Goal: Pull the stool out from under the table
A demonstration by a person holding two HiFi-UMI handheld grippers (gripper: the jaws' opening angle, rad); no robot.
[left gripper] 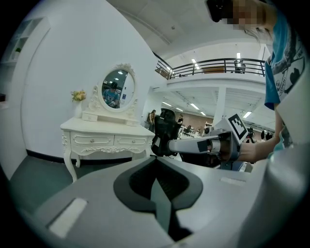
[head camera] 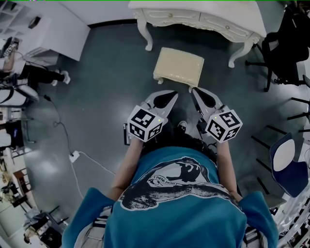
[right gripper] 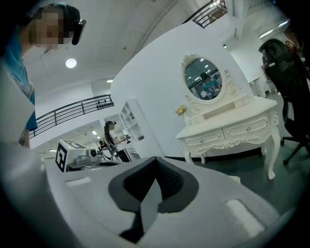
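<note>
**Coach:** Nearest you is your own blue shirt (head camera: 179,208), and just past it the two tools, side by side. The left tool (head camera: 171,94) is fully closed with nothing in it. The right tool (head camera: 194,91) is the same, jaws together and empty.

**Spotter:** The stool (head camera: 179,65) stands on the grey floor (head camera: 106,72), just in front of the desk (head camera: 193,7). It sits within the span of the desk's two front legs. From above, the seat looks clear of the desk's front edge, so I'd judge the pull done or nearly so. Your tool tips hover near the seat's near edge, and I can't tell if they touch it.

**Coach:** If you take hold again, expect a soft top. The cream seat looks padded, so it would squash under the jaws and might slip. The frame beneath should be stiff.

**Spotter:** Open both tools first. Grip low on the near edge, one tool toward each near corner, so you catch the hard rim and not just the cushion. The stool looks small and fairly light. Its legs are hidden from above, and I'd guess they drag rather than glide, so pull evenly or it will twist.
</note>
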